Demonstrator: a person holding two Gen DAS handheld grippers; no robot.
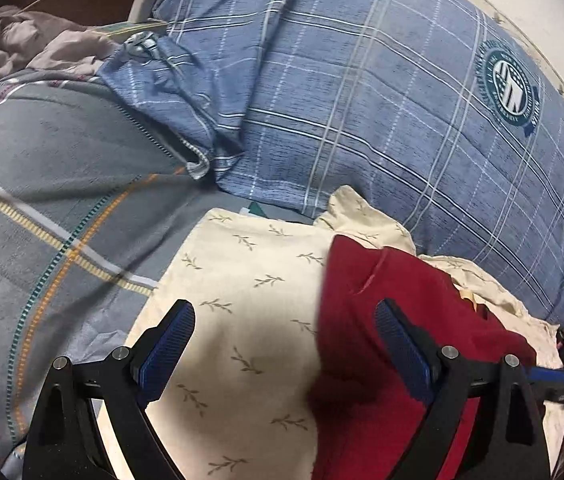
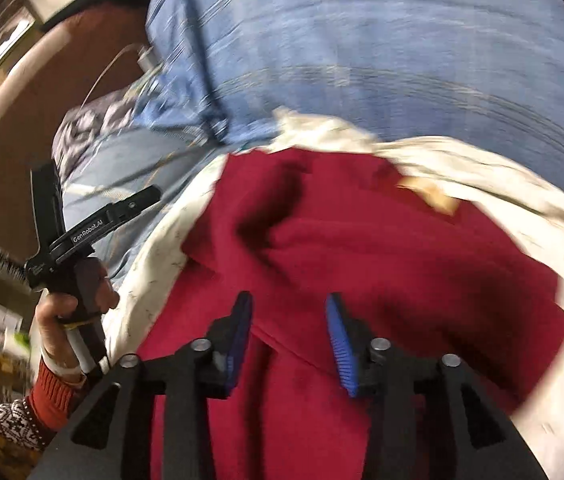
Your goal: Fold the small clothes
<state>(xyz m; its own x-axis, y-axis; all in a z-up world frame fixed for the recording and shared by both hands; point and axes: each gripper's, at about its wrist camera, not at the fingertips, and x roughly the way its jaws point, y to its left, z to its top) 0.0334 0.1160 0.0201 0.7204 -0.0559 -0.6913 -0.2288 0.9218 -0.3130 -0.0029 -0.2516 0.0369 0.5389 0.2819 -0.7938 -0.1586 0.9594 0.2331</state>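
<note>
- Bedding fills both views: a grey striped bed cover (image 1: 61,184) on the left and a big blue plaid pillow (image 1: 362,100) along the far side, with a charger and cable (image 1: 141,4) beyond at the far left.
- Spread on the bed, a cream leaf-print cloth (image 1: 249,280) serves as the working patch.
- On its right half lies the red garment (image 2: 362,248), rumpled, with a thick ridge running across it and a pale label (image 2: 430,196) showing near its far edge; it looks part-folded, not yet squared.
- Held in a person's hand (image 2: 61,320) with a red knitted sleeve, the left tool (image 1: 286,344) hangs released over the cloth, its right pad just above the garment's left edge, nothing between the pads.
- Over the garment's near part, the right tool (image 2: 288,340) stands part open, pads clear of the fabric and gripping nothing.
- My reading: this is the pause between folds. The next move calls for each tool to pinch an edge or corner, then carry it across evenly so the ridge flattens.
</note>
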